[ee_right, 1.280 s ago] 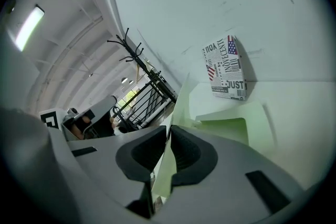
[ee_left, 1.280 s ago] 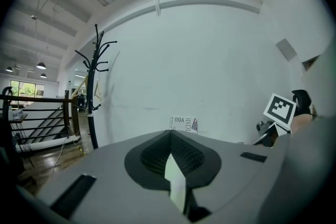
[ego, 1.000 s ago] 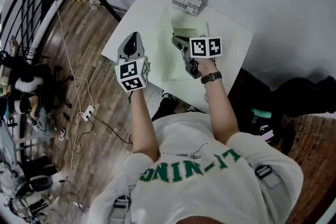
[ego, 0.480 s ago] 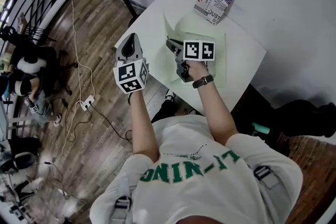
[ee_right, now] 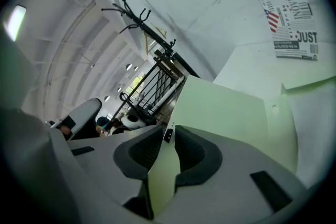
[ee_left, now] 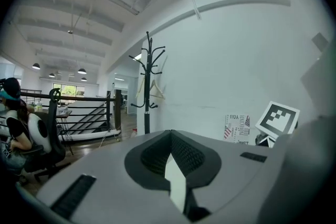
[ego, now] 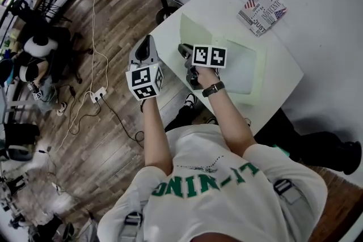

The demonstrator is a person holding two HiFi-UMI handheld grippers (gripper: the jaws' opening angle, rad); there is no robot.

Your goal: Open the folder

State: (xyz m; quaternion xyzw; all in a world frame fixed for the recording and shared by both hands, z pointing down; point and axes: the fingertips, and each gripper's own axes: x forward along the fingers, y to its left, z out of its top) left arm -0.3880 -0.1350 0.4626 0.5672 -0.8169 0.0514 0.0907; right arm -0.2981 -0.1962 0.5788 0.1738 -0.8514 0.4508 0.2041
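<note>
A pale green folder (ego: 241,68) lies open on the white table (ego: 227,3), its cover (ego: 195,31) standing up at the left side. My right gripper (ego: 182,49) is at the cover's near edge. In the right gripper view the cover (ee_right: 226,107) runs between the jaws of my right gripper (ee_right: 170,131). Those jaws are opening, and a dark slit shows between the pads at the tips. My left gripper (ego: 147,41) hovers off the table's left edge, apart from the folder. In its own view the left gripper (ee_left: 170,134) is shut, with nothing in it.
A printed booklet (ego: 262,10) lies at the table's far corner by the wall. A black coat stand (ee_left: 148,86) rises left of the table. Cables and a power strip (ego: 96,93) lie on the wooden floor. Office chairs (ego: 39,45) stand by the railing.
Both grippers have swung to the left. The right one has carried the cover over, so the folder lies wider open with its base flat on the right.
</note>
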